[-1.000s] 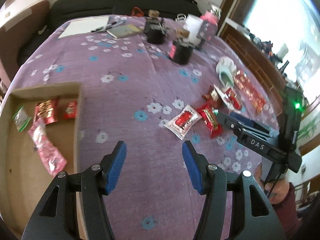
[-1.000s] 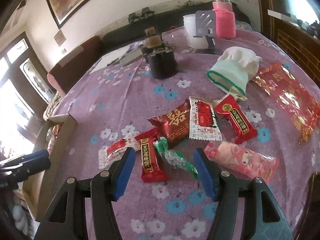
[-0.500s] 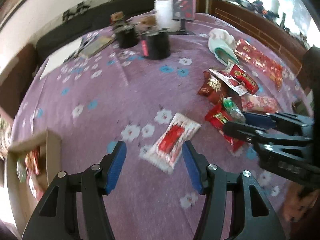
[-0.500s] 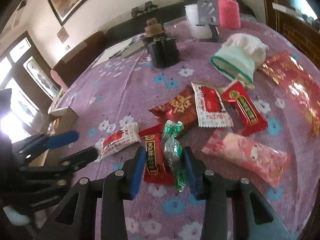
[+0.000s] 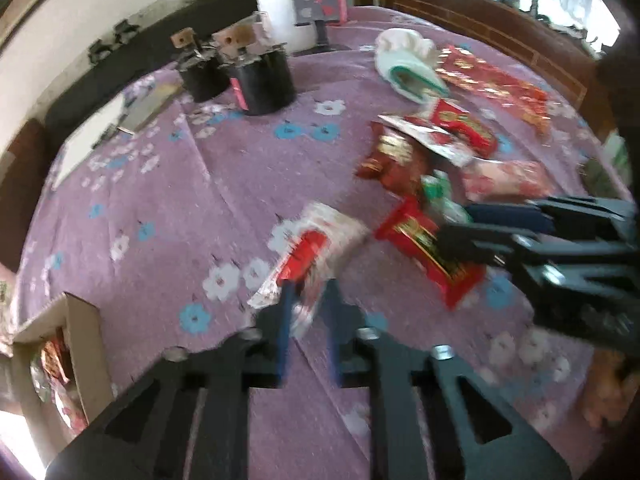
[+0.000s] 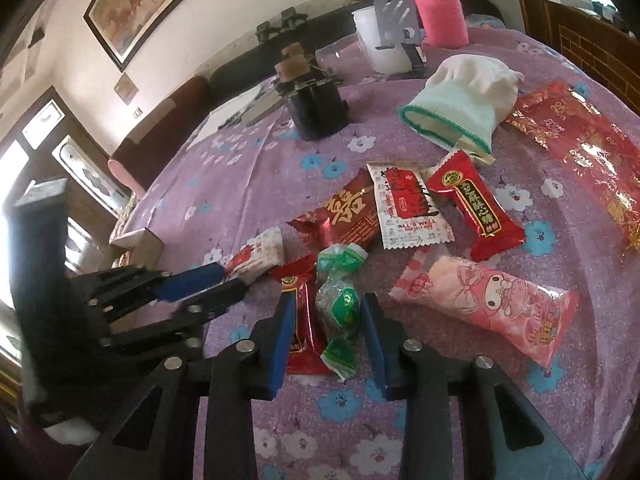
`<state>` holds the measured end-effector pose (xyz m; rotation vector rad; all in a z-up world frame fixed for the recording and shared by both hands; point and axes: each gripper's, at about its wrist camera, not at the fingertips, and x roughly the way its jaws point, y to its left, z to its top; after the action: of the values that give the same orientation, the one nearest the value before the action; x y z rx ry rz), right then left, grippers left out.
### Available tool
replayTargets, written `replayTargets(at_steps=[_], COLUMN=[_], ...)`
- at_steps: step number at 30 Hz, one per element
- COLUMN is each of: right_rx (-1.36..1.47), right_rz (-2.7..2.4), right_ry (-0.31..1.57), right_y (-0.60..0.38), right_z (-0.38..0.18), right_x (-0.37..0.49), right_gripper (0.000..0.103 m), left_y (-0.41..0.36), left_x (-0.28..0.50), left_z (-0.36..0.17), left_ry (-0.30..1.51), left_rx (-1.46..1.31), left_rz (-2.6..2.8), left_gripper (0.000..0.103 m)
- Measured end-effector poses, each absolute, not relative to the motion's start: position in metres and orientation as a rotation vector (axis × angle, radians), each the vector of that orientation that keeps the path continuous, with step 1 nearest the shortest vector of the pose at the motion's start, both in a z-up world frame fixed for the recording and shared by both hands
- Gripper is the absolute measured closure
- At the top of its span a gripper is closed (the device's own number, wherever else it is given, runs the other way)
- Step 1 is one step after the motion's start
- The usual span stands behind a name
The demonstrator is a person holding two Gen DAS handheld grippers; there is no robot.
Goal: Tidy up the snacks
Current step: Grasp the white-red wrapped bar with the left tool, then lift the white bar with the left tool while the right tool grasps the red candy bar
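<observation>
Several snack packets lie on the purple flowered tablecloth (image 5: pixel 168 208). My left gripper (image 5: pixel 308 304) has its blue fingers closed to a narrow gap around the near end of a white-and-red packet (image 5: pixel 316 248); the right wrist view shows that packet (image 6: pixel 256 256) at its fingertips. My right gripper (image 6: pixel 326 320) is half closed, its fingers either side of a green wrapped candy (image 6: pixel 340 304) and the edge of a red packet (image 6: pixel 300 320). I cannot tell if they touch the candy. A cardboard box (image 5: pixel 80 344) with snacks inside stands at the left.
More snacks lie beyond: a pink packet (image 6: pixel 484 304), a dark red pouch (image 6: pixel 344 216), a white packet (image 6: pixel 404 208), a red bar (image 6: pixel 476 208), a long red foil bag (image 6: pixel 580 148). A white cloth pouch (image 6: pixel 464 96), black pots (image 6: pixel 316 108) and cups stand further back.
My left gripper swung away from the box to the white-and-red packet and closed on it. My right gripper narrowed around the green candy and moved closer to it.
</observation>
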<state>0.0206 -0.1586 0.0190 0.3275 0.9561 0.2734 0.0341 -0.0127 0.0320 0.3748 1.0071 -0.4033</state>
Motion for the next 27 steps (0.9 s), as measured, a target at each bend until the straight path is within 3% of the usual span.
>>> replayTargets(at_steps=[6,7,10,11,18,19,20,21,27], right_rx=[0.36,0.372,0.414,0.419,0.429,0.431,0.436,0.441,0.496], right_rz=[0.28,0.282,0.29,0.284,0.252,0.251,0.25,0.25,0.331], right_ry=[0.955,0.948,0.908,0.896,0.886,0.884,0.879,0.872,0.829], right_y=[-0.163,-0.165,-0.173,-0.175,-0.183,-0.183,-0.185,-0.186,-0.19], right_z=[0.021,0.023,0.03,0.032,0.033,0.033,0.034,0.035,0.04], right_x=[0.021,0.02,0.018,0.017,0.019,0.019,0.019,0.019,0.014], right_gripper=[0.067,0.066,0.063,0.06,0.059,0.059,0.059,0.059,0.059], left_y=[0.004,0.005,0.002,-0.001,-0.036,-0.036,-0.033,-0.031,-0.016], left_x=[0.022,0.024,0.035,0.038,0.059,0.06,0.065,0.066,0.041], left_z=[0.052,0.055,0.055,0.054,0.02,0.022,0.023,0.024,0.029], left_ry=[0.976,0.963,0.916,0.901,0.927,0.914,0.97,1.007,1.031], left_rx=[0.341,0.334,0.348,0.356,0.487,0.457,0.393,0.345,0.318], left_rz=[-0.423,-0.426,-0.406,-0.411,-0.451,-0.455,-0.491,-0.512,-0.485], left_gripper=[0.095,0.085,0.035,0.032,0.032,0.04,0.064,0.079,0.085])
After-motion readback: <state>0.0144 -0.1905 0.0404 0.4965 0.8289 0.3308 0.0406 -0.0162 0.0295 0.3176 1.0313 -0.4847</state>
